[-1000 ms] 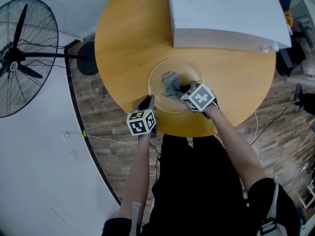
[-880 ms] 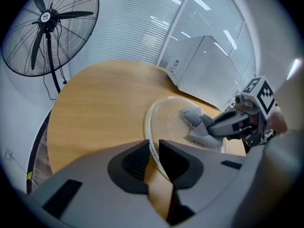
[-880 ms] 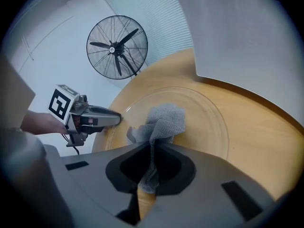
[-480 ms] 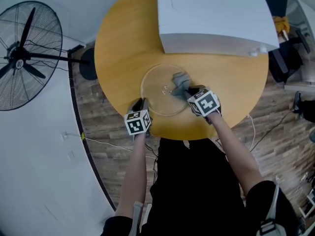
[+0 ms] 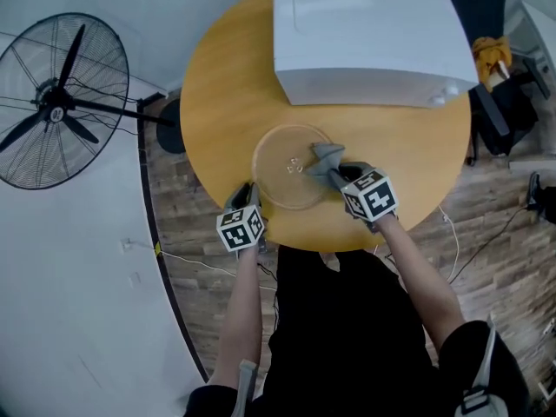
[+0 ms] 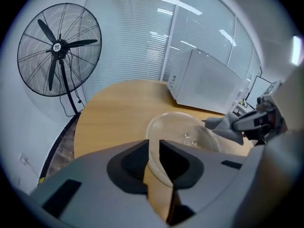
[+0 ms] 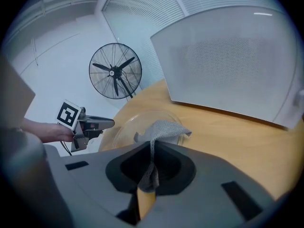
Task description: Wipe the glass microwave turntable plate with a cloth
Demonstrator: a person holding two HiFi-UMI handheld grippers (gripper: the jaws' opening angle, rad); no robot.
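Note:
The clear glass turntable plate (image 5: 280, 179) lies on the round wooden table (image 5: 226, 94), near its front edge. My left gripper (image 5: 247, 191) grips the plate's near left rim; its jaws are opening slightly with the rim (image 6: 156, 160) still pinched between them. In the left gripper view the plate (image 6: 183, 127) tilts up from that rim. My right gripper (image 5: 335, 174) is shut on a grey cloth (image 5: 325, 155), which hangs over the plate's right edge. In the right gripper view the cloth (image 7: 162, 129) runs down between the jaws, with the plate (image 7: 124, 127) behind it.
A white microwave (image 5: 365, 37) stands at the back of the table, just beyond the plate. A black pedestal fan (image 5: 56, 111) stands on the floor to the left. The person's body is close against the table's front edge.
The right gripper has carried the cloth from the plate's middle to its right edge. The left gripper has risen a little with the plate's near rim.

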